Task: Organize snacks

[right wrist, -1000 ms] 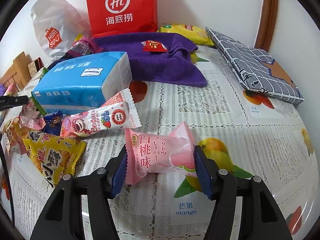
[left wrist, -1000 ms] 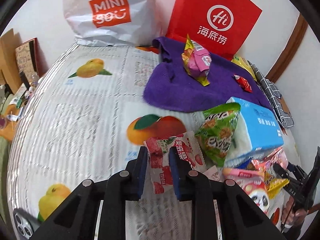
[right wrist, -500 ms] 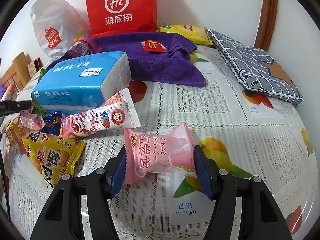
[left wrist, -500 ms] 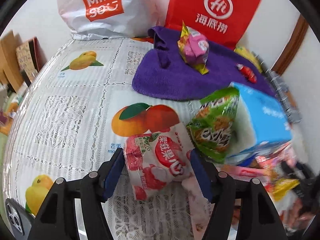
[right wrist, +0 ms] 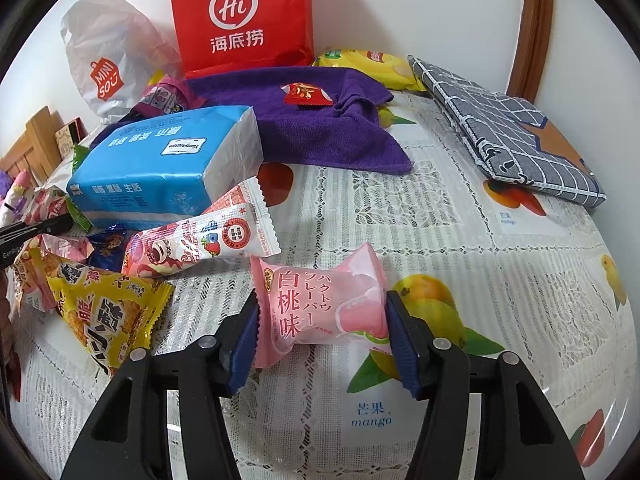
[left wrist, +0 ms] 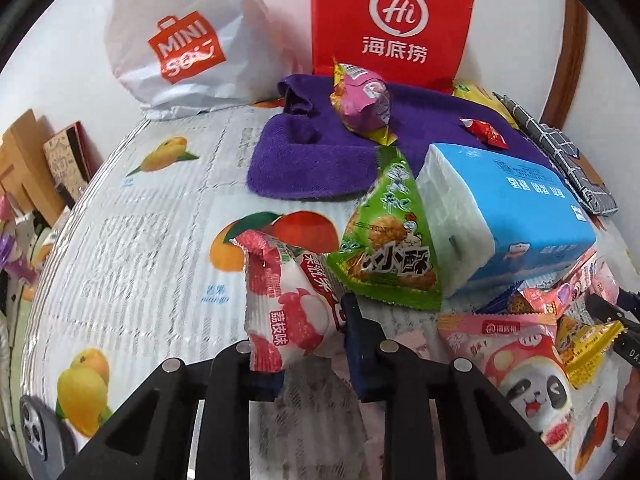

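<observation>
A: Snacks are lying in a loose heap near the tissue pack (left wrist: 516, 216), and you are picking them out one at a time. Your left gripper (left wrist: 316, 344) is clamped tight on the lychee packet (left wrist: 288, 304), pinching its lower end so the rest stands up over the cloth.

B: Why grip so low?

A: My guess is that the crimped end gives the pads something flat to bite; the puffed middle would slip.

B: And the right side?

A: Your right gripper (right wrist: 320, 332) is standing about half open around the peach packet (right wrist: 320, 308). Its jaws have just been closing a little, and the pads are now meeting both ends of the packet, which is lying on the tablecloth (right wrist: 420, 216).

B: Where should they go?

A: Probably onto the purple towel (left wrist: 320, 160) at the far side, where a pink packet (left wrist: 364, 100) and a red candy (left wrist: 484, 132) are already sitting. That is only my reading.
</observation>
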